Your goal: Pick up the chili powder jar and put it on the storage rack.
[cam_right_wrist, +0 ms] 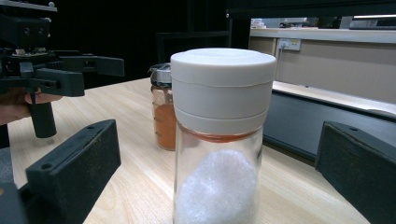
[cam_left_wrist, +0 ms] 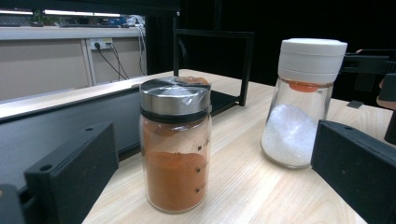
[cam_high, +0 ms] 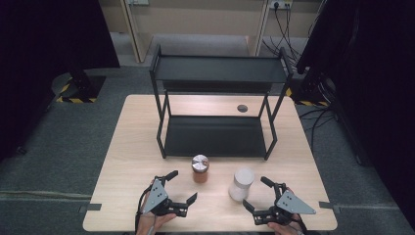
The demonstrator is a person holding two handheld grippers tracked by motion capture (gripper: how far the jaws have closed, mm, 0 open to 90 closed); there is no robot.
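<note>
— Two jars stand on the wooden table (cam_high: 127,161), low in the middle of the high view, just in front of the black shelf rack (cam_high: 215,98). What do they look like?

— Left of the pair is the spice jar (cam_high: 199,169): clear glass, a shiny metal lid with a black band under it, rust-orange powder filling roughly the lower half, and small marks printed down its side. Right of it is the salt jar (cam_high: 241,184): clear glass, a tall white ribbed cap, an orange ring just under the cap, white grains heaped at the bottom.

— Are they touching?

— No, near each other but apart, both upright.

— And the grippers?

— The left gripper (cam_high: 183,185) sits at the lower left of the high view, jaws spread wide and released, with the spice jar just beyond its tips; in the left gripper view that jar stands in the middle between the two black jaws, touched by neither. The right gripper (cam_high: 255,192) is at the lower right, jaws likewise spread, nothing grasped; in the right gripper view the salt jar rises between them, clear of both
</note>
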